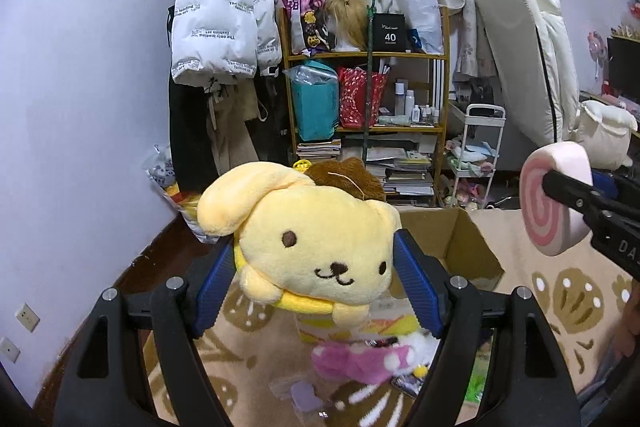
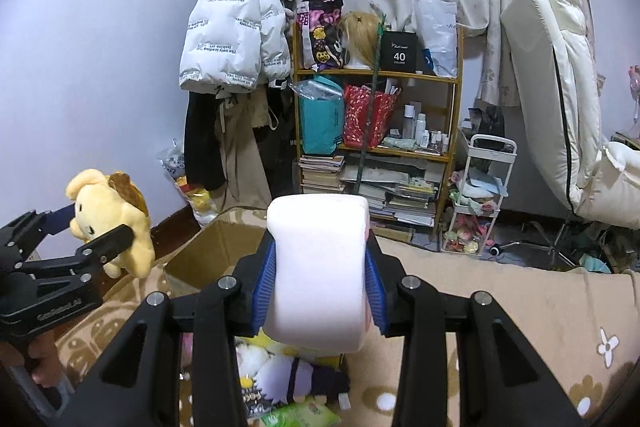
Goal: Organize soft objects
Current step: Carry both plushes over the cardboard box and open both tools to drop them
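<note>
A: Left tool (image 1: 316, 267) clenched on the yellow dog plush (image 1: 312, 239), blue pads (image 1: 416, 283) pressing both sides of the head, face turned back toward the camera. Held high, clear of everything underneath.

B: Why so wide a grip?

A: Fat, squashy head; needs the spread. Ear and brown cap flopping free above the pads, nothing pinched there.

B: And the right tool (image 2: 320, 291)?

A: Clenched too, on the pink-and-white swirl cushion (image 2: 318, 267). Gripped across its flat faces, white rim facing the camera, swirl visible only from the left wrist view (image 1: 554, 199). Foam bulging slightly past the pads, so a firm hold.

B: Destination?

A: Probably the open cardboard box (image 1: 456, 239), just ahead of and below both tools, flaps up. Inside not readable from here.

B: Anything left to sort?

A: Plenty directly beneath the tools: a pink spotted plush (image 1: 360, 359) under the left one, a white and dark toy pile (image 2: 288, 367) under the right, all lying on the beige patterned blanket (image 2: 500, 291).

B: Risk?

A: Both loads converging on one box mouth; likely better one at a time, to avoid bumping.
</note>
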A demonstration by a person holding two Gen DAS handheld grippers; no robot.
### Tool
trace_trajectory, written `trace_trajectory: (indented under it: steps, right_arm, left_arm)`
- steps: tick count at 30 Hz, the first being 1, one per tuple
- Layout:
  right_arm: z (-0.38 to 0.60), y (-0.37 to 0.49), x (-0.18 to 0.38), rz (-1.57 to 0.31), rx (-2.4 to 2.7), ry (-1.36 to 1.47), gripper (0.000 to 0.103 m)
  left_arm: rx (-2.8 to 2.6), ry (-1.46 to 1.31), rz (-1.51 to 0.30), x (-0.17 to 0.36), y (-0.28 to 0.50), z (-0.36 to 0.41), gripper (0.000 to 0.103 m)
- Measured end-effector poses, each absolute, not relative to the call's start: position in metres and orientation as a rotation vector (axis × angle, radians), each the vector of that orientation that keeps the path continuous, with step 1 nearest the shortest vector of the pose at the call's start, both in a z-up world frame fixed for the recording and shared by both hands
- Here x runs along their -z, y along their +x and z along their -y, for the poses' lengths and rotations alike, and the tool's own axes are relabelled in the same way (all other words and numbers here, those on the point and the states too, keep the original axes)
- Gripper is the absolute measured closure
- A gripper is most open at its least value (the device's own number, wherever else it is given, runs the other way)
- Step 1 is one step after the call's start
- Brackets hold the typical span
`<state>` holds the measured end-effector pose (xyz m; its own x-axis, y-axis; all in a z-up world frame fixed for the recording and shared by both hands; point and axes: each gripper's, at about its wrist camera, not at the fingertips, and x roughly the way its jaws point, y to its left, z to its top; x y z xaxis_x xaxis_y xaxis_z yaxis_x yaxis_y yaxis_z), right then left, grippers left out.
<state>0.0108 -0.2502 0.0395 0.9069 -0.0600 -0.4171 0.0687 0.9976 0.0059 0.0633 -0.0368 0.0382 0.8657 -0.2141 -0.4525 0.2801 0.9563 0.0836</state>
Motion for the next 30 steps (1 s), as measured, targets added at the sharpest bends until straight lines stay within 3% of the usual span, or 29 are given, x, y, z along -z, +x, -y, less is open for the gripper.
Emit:
trace_trajectory:
  steps: [8, 19, 30]
  right_arm:
    - [0.254, 0.053, -0.035, -0.431, 0.001, 0.028, 0.06]
    - [0.254, 0.094, 0.023, -0.523, -0.068, 0.087, 0.057]
    - [0.265, 0.108, 0.056, -0.617, -0.076, 0.153, 0.052]
  left_arm:
    - [0.285, 0.173, -0.524, -0.017, 0.106, 0.051, 0.027]
    - [0.313, 0.239, -0.601, 0.026, 0.137, 0.068, 0.026]
    - [0.327, 0.224, -0.665, 0.042, 0.148, 0.073, 0.016]
